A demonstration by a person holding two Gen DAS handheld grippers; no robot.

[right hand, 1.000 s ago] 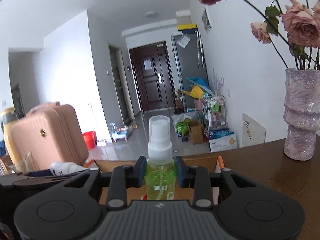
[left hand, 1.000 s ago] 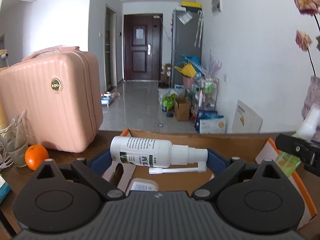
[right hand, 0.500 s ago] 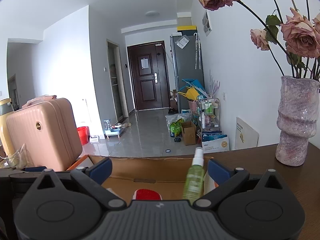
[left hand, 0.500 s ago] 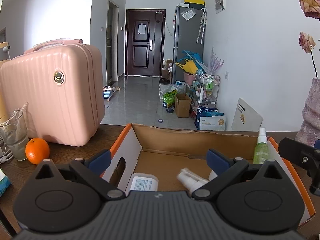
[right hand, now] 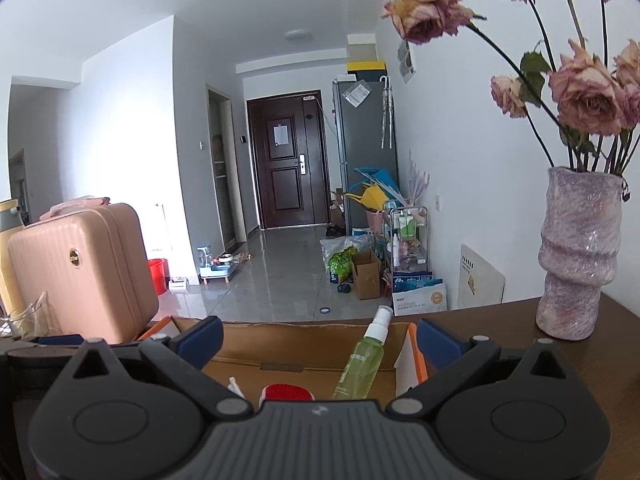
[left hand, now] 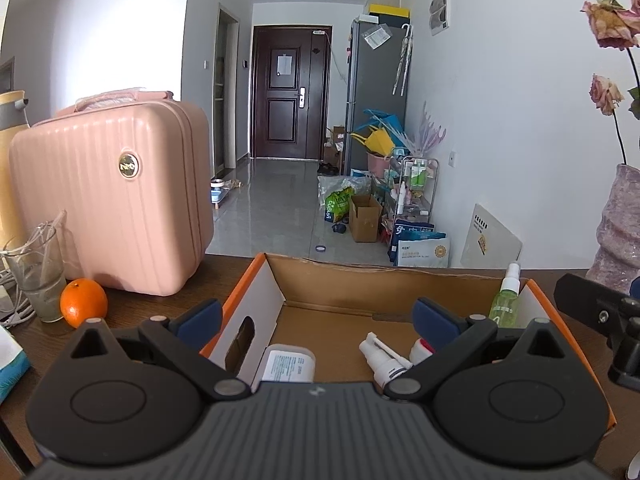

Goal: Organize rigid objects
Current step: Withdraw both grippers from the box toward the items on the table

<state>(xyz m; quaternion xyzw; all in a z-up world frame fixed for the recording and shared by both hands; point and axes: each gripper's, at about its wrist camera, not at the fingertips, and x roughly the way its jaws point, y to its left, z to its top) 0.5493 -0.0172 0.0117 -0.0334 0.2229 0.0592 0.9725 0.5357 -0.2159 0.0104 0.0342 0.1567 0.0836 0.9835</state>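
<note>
With both the left tool (left hand: pixel 316 316) and right tool (right hand: pixel 318 338) spread wide and empty, the slim green spray bottle (right hand: pixel 362 360) leans against the orange-edged cardboard box's (left hand: pixel 400 280) right wall — a careless nudge could topple it onto the white nozzle bottle (left hand: pixel 382 358).

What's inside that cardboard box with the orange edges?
Inside the cardboard box: a green spray bottle leaning at its right wall, a white nozzle bottle lying down, a white labelled container and something red-topped. The grippers' bodies hide the box's near end.
</note>
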